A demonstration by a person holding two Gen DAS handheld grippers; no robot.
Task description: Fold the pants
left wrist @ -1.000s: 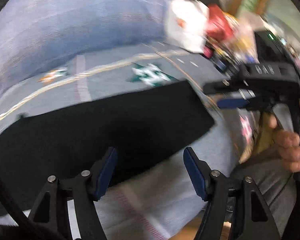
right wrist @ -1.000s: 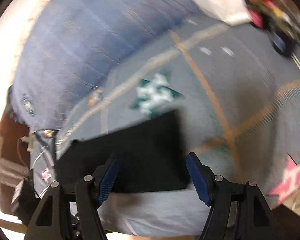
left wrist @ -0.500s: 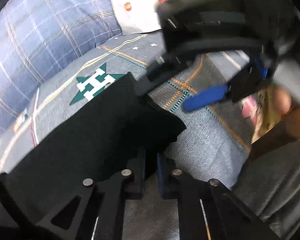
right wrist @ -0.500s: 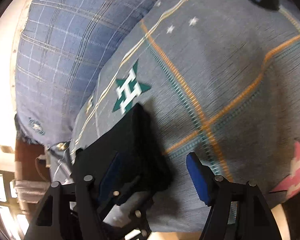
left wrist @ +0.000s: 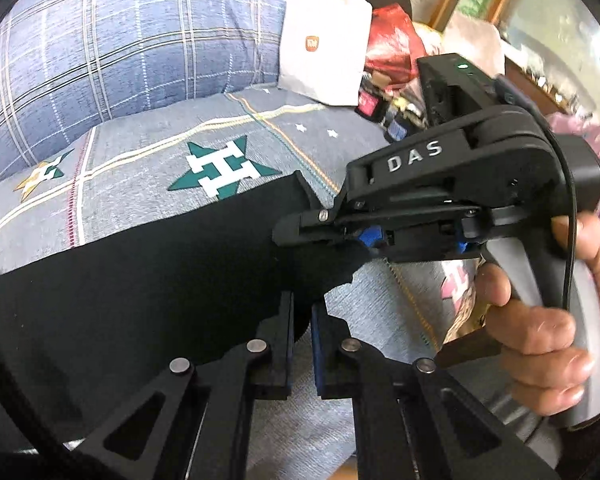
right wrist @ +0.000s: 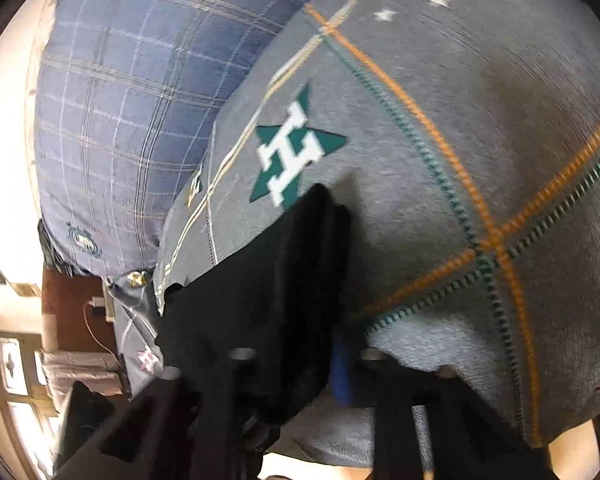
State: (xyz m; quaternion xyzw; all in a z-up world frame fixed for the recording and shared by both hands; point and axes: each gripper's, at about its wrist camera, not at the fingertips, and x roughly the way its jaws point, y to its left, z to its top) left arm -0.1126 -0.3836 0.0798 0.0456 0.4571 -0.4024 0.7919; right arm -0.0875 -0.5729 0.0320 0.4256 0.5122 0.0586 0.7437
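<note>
Black pants (left wrist: 148, 288) lie flat on a grey bedspread (left wrist: 140, 168) with a green star print. My left gripper (left wrist: 302, 320) is shut on the near right corner of the pants. My right gripper (left wrist: 320, 236) comes in from the right, shut on the same end of the pants a little farther back. In the right wrist view the pants (right wrist: 260, 300) hang bunched between the right gripper's (right wrist: 332, 360) blurred fingers, lifted slightly off the bedspread (right wrist: 460, 120).
A blue plaid pillow (left wrist: 120, 40) lies behind the pants. A white paper bag (left wrist: 324, 48) and red packaging (left wrist: 392, 44) stand at the back right with clutter. The bed edge and a wooden floor show low in the right wrist view.
Both grippers were open a second ago. The left closed on the pants corner first, then the right gripper closed on the same end of the pants.
</note>
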